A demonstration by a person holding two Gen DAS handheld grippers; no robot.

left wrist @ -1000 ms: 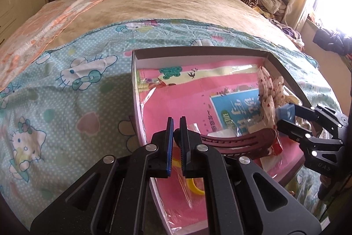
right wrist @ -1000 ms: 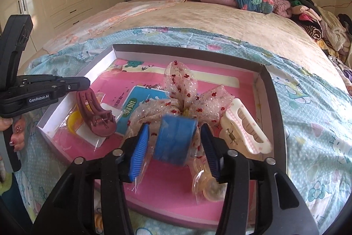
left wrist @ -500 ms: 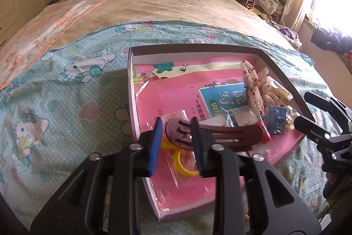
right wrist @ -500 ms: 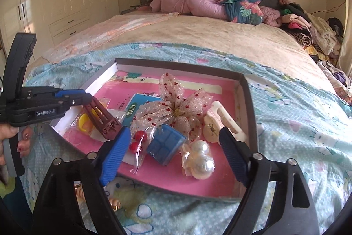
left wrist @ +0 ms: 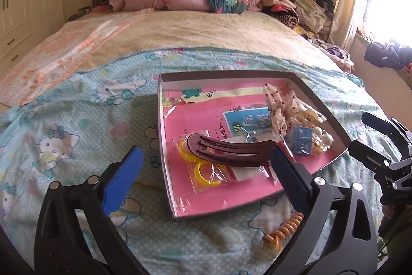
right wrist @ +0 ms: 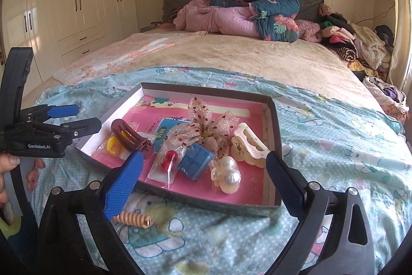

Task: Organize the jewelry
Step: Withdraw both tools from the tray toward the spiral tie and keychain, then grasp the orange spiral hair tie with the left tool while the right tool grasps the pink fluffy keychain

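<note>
A shallow box [left wrist: 161, 120] with a pink lining lies on the bed. In it are a brown hair claw [left wrist: 231, 151], bagged yellow rings [left wrist: 203, 172], a small blue box [right wrist: 195, 164], a dotted bow [right wrist: 203, 125], a white claw clip [right wrist: 247, 146], pearl pieces [right wrist: 229, 174] and bagged red beads [right wrist: 168, 161]. My left gripper [left wrist: 204, 153] hovers over the box's near left corner, its jaws opening with nothing between them. My right gripper [right wrist: 204, 156] hangs above the near edge, its jaws also opening and holding nothing. An orange spiral hair tie [right wrist: 134, 219] lies outside the box.
The box sits on a Hello Kitty sheet [left wrist: 77, 146] over a beige blanket. Rolled quilts [right wrist: 244, 17] lie at the headboard and clothes [right wrist: 360, 48] are heaped along the right. A wardrobe [right wrist: 77, 4] stands left. A person's hand [right wrist: 7, 164] holds the left gripper.
Both grippers opened and pulled back and upward. The left one let go of the brown hair claw and the right one let go of the blue box; both now rest in the box.
</note>
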